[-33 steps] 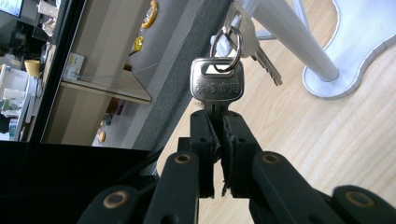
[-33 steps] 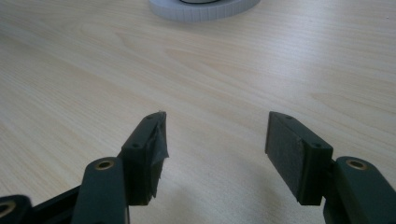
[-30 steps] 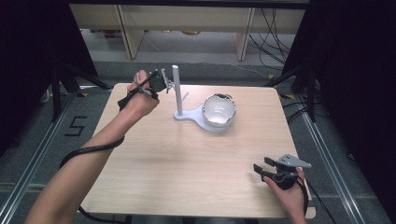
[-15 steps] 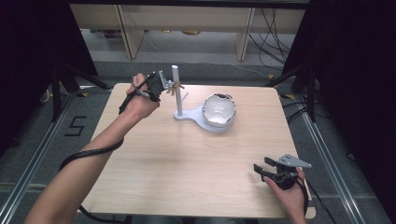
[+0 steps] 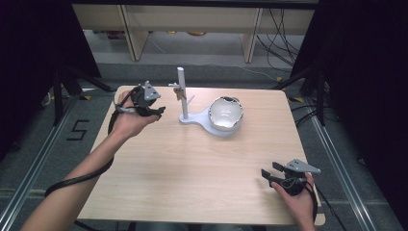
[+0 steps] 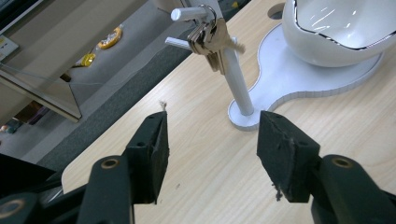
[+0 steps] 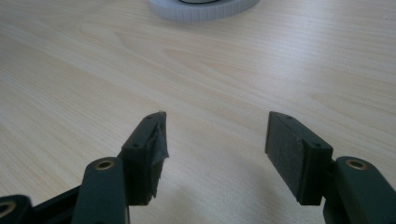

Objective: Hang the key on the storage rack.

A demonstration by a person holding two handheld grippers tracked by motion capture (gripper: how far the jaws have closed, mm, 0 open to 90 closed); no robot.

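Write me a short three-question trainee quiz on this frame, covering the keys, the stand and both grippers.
1. True or false: the bunch of metal keys hangs on a peg of the white upright stand.
2. What sits on the stand's flat white base?
3. Multiple choice: the left gripper is A) clamped on the keys, B) open with nothing between its jaws, C) resting in the bowl.

Key:
1. True.
2. A glossy white bowl.
3. B. Its jaws have just been opening, apart from the keys. The right gripper is also open, over bare wooden table.
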